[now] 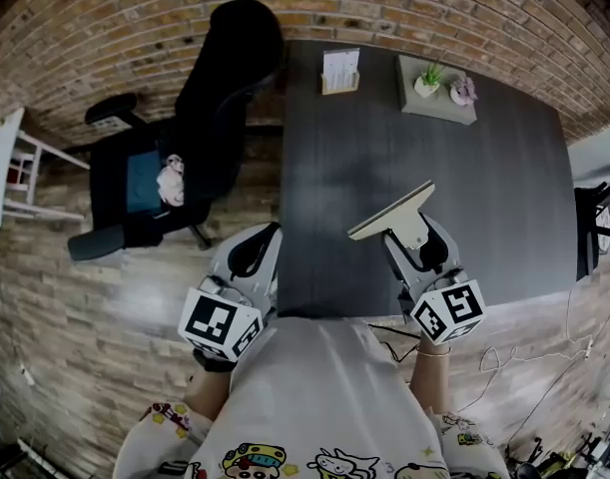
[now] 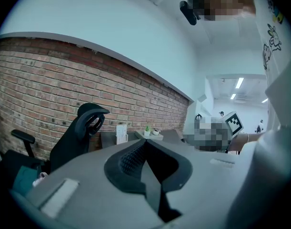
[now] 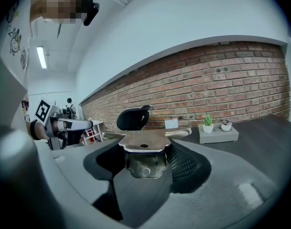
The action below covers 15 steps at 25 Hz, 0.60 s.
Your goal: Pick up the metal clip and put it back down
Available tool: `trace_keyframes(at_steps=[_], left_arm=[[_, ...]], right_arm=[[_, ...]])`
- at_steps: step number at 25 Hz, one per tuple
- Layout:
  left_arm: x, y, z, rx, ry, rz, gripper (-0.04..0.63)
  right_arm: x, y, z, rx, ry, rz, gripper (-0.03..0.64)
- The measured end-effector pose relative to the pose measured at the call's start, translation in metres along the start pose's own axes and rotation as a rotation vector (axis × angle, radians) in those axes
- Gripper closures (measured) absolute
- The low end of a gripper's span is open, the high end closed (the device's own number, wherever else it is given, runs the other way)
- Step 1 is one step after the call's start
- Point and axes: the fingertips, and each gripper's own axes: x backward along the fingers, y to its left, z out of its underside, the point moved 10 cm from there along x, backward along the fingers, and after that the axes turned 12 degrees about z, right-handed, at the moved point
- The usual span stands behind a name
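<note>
The metal clip, a wide flat silvery piece with a sprung handle, hangs above the near part of the dark table. My right gripper is shut on it and holds it off the surface. In the right gripper view the clip fills the gap between the two jaws, its broad plate pointing ahead. My left gripper hovers just off the table's left edge, shut, with nothing in it. The left gripper view shows that gripper with its jaws pressed together.
A black office chair stands left of the table. At the table's far end are a card holder and a grey tray with two small potted plants. Cables lie on the wooden floor at the right.
</note>
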Motion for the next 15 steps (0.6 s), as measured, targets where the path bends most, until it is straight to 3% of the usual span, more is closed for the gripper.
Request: trace_keyframes(at_steps=[15], left_arm=[[0.009,-0.004,0.023,0.086,0.066,-0.077,0.595]], right_arm=[[-0.052,0.015,0.049,-0.022,0.221,-0.149,0.333]])
